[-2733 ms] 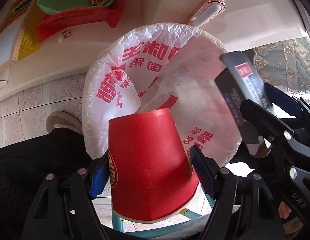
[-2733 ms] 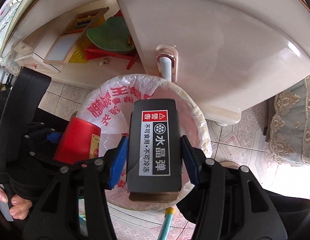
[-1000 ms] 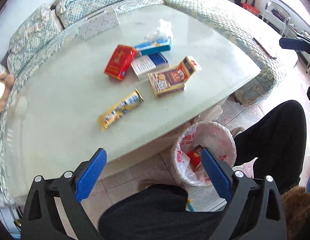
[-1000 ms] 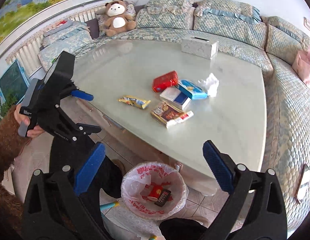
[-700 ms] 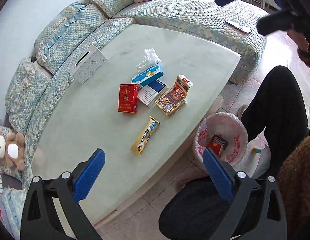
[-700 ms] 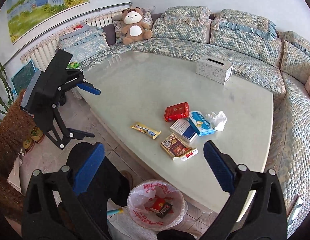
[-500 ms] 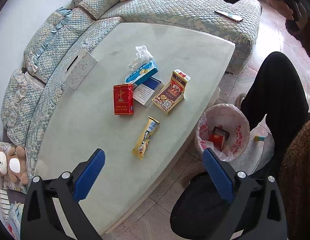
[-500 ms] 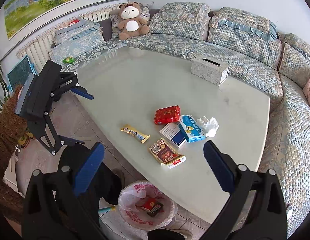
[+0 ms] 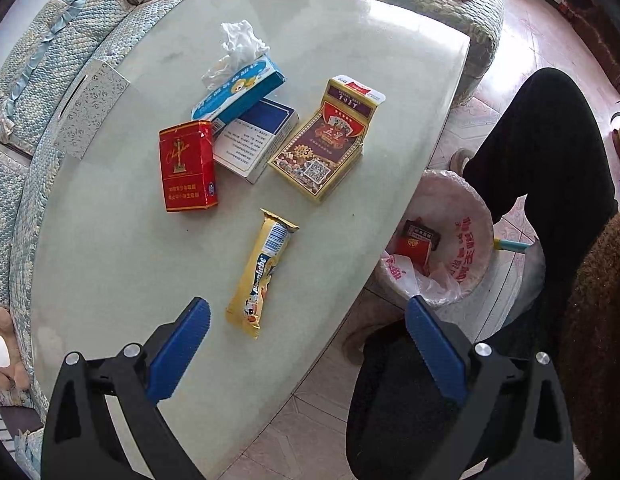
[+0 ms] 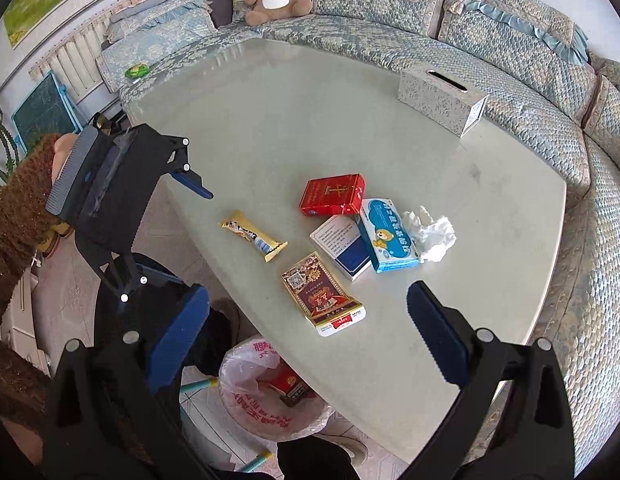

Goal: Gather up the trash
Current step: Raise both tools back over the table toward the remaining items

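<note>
1. Left wrist view: the left gripper hangs above the near edge of the table, its fingers spread wide and holding nothing. The yellow snack wrapper lies just ahead of it, between the fingers' lines and closer to the left one. Beyond it lie a red pack, a gold-and-maroon pack, a white-and-blue box, and a blue tissue pack with a crumpled tissue. The lined trash bin stands on the floor ahead and to the right, with two items already in it.

2. Right wrist view: the right gripper is likewise spread and empty. The gold-and-maroon pack lies straight ahead between its fingers, the bin just below. The left gripper shows off to the left.

3. My judgement: take the wrapper across its narrow width, coming down low so the thin foil doesn't slip, then carry it right over the bin before letting go.
</note>
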The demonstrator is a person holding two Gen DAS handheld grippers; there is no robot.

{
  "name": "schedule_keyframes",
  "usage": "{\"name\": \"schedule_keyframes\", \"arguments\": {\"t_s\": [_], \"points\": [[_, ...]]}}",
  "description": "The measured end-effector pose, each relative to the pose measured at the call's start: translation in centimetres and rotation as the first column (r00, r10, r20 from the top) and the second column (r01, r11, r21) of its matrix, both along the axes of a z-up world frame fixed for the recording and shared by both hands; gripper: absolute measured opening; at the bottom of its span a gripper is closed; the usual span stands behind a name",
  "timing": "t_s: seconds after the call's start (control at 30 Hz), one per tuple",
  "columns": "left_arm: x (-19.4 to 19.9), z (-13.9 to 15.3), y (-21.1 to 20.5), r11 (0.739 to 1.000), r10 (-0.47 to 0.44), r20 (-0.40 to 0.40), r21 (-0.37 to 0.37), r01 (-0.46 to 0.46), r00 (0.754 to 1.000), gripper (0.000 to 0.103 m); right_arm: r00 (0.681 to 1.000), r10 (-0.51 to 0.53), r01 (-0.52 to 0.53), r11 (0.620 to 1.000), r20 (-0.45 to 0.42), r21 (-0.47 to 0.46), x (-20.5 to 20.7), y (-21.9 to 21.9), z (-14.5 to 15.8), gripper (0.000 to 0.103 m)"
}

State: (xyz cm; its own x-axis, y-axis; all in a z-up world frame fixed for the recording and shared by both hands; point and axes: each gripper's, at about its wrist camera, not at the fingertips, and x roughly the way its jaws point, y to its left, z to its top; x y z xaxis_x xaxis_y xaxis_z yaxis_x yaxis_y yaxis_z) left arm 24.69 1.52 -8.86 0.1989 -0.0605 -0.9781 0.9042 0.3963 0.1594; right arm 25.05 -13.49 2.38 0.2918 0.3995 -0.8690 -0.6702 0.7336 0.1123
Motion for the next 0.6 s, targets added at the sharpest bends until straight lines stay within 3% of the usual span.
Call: {"name": "schedule_keyframes", "arguments": {"t_s": [0.27, 0.6], "points": [[3.6, -4.3, -0.3, 1.000, 0.018, -0.097, 0.023, -0.015, 0.995, 0.096, 0.981, 0.116, -0.129, 0.988, -0.153, -0.081, 2.0, 3.8, -6.2, 0.097], [5.3, -8.1, -0.6, 0.998, 0.007, -0.139, 0.064, 0.002, 0.990, 0.096, 0.955, 0.125, -0.180, 0.964, -0.268, -0.194, 4.2, 6.0, -13.1, 0.097]]}}
